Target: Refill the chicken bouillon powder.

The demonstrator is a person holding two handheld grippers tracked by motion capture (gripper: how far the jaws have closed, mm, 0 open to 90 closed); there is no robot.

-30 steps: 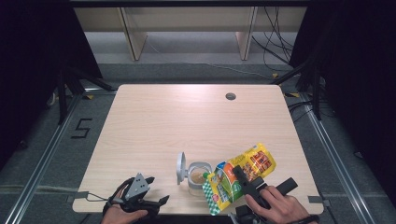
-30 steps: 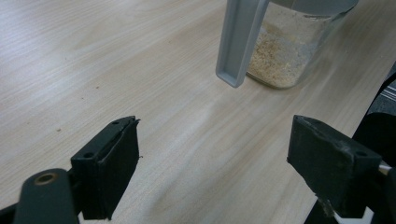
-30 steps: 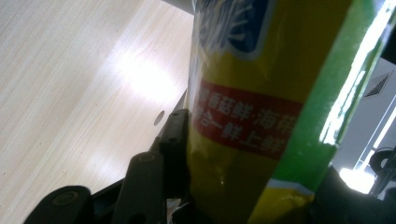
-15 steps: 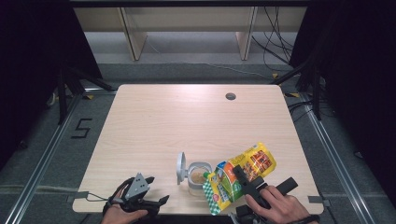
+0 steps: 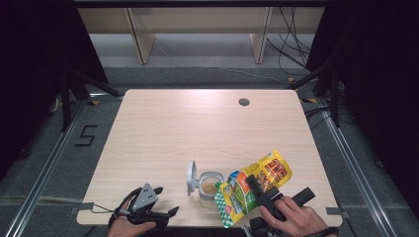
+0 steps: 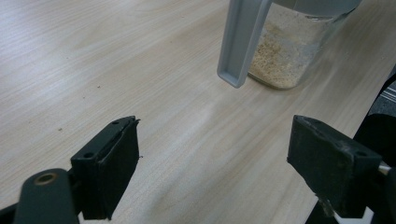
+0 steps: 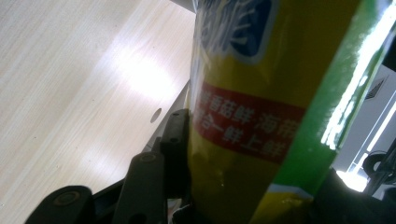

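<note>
A yellow and green snack bag (image 5: 262,173) is held tilted at the table's front right, with my right gripper (image 5: 261,193) shut on it. In the right gripper view the bag (image 7: 261,93) stands between the jaws, and the left pad (image 7: 176,140) presses on its side. Just left of the bag stands a small clear jar (image 5: 209,190) holding pale granules, its grey flip lid (image 5: 191,177) standing up open. My left gripper (image 5: 157,203) rests open near the front left edge. In its own view the left gripper (image 6: 215,163) points at the jar (image 6: 285,51) and lid (image 6: 240,42) with nothing between the jaws.
The light wooden table (image 5: 197,128) has a round cable hole (image 5: 243,102) near its far edge. Black frame posts stand at both sides, cables lie on the floor at the back right, and a shelf's wooden legs (image 5: 141,34) stand behind.
</note>
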